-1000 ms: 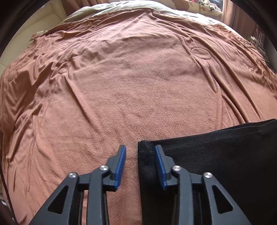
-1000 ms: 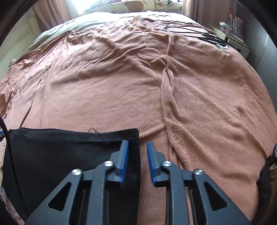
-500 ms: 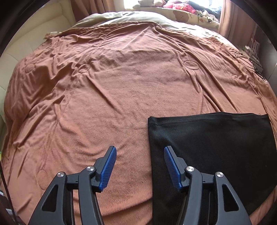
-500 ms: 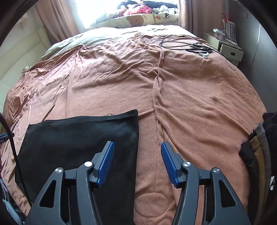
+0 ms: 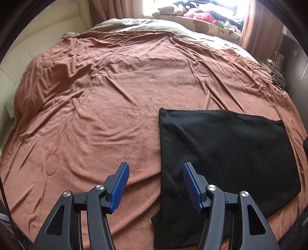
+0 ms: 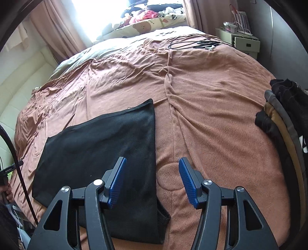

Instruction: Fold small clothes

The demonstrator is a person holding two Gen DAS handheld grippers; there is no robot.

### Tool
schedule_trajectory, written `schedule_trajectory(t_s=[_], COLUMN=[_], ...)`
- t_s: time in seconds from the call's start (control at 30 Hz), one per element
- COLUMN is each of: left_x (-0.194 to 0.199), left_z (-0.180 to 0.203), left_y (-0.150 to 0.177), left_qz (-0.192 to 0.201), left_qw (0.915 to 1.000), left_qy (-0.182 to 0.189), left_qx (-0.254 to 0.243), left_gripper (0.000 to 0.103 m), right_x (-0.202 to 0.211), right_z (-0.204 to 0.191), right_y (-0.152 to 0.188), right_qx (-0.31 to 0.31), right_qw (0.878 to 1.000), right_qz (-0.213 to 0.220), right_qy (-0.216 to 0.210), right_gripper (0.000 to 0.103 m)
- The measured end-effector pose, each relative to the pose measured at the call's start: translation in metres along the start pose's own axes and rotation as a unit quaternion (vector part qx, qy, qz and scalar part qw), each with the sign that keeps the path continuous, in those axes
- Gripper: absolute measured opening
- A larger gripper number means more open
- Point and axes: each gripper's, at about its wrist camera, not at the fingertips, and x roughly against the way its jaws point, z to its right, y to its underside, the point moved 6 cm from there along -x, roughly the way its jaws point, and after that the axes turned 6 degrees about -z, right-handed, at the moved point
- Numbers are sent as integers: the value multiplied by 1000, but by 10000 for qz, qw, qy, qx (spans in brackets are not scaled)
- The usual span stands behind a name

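Note:
A black garment lies folded flat on the brown blanket, near the bed's front edge. My left gripper hangs above the garment's left edge, open, with nothing between its blue pads. In the right wrist view the same black garment spreads to the left, and my right gripper hovers over its right edge, open and empty. Both grippers are clear of the cloth.
A pile of folded clothes sits at the bed's right edge. Black cables lie on the far right of the blanket, near a nightstand. Pillows and soft toys line the head of the bed. A cream padded wall runs along the left.
Both grippers let go of the garment's far corners, opened wider and drew back and up. The black garment now lies flat and shows in full.

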Motion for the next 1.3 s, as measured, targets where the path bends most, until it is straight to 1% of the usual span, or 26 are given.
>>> schedule_trajectory(t_s=[0.2, 0.23, 0.27, 0.33, 0.57, 0.7, 1.03, 1.1, 1.17, 1.2, 1.23, 1.27, 1.3], left_x=[16, 18, 20, 23, 26, 27, 29, 29, 27, 25, 24, 22, 20], left_z=[1, 1, 2, 2, 7, 8, -3, -4, -5, -6, -7, -8, -9], left_y=[29, 34, 38, 48, 82, 102, 141, 147, 151, 152, 154, 155, 156], left_qz=[108, 127, 152, 190, 161, 132, 146, 185, 153, 114, 85, 59, 35], left_qw=[9995, 9993, 9991, 9985, 9954, 9941, 9847, 9820, 9787, 9766, 9743, 9719, 9697], left_qy=[177, 205, 243, 308, 629, 732, 1112, 1208, 1329, 1393, 1458, 1519, 1567], left_qx=[246, 275, 312, 401, 698, 785, 1337, 1442, 1558, 1634, 1717, 1795, 1874], left_gripper=[60, 61, 65, 70, 70, 70, 70, 68, 58, 57, 53, 49, 47], right_x=[22, 26, 27, 31, 37, 34, 33, 32, 29, 26, 23, 21, 19], right_z=[2, 2, 2, 1, -5, -10, -7, -7, -8, -7, -6, -7, -8], right_y=[28, 33, 37, 46, 81, 98, 129, 135, 142, 144, 146, 148, 149], right_qx=[-161, -195, -232, -300, -528, -626, -1025, -1114, -1196, -1245, -1307, -1355, -1388], right_qw=[9997, 9996, 9994, 9990, 9974, 9962, 9902, 9885, 9873, 9863, 9850, 9838, 9828], right_qz=[148, 157, 167, 205, 262, 220, 341, 368, 359, 336, 308, 298, 291], right_qy=[-89, -126, -168, -245, -407, -559, -881, -959, -986, -1027, -1086, -1135, -1178], right_gripper=[55, 59, 63, 66, 66, 66, 66, 66, 66, 66, 66, 64, 62])
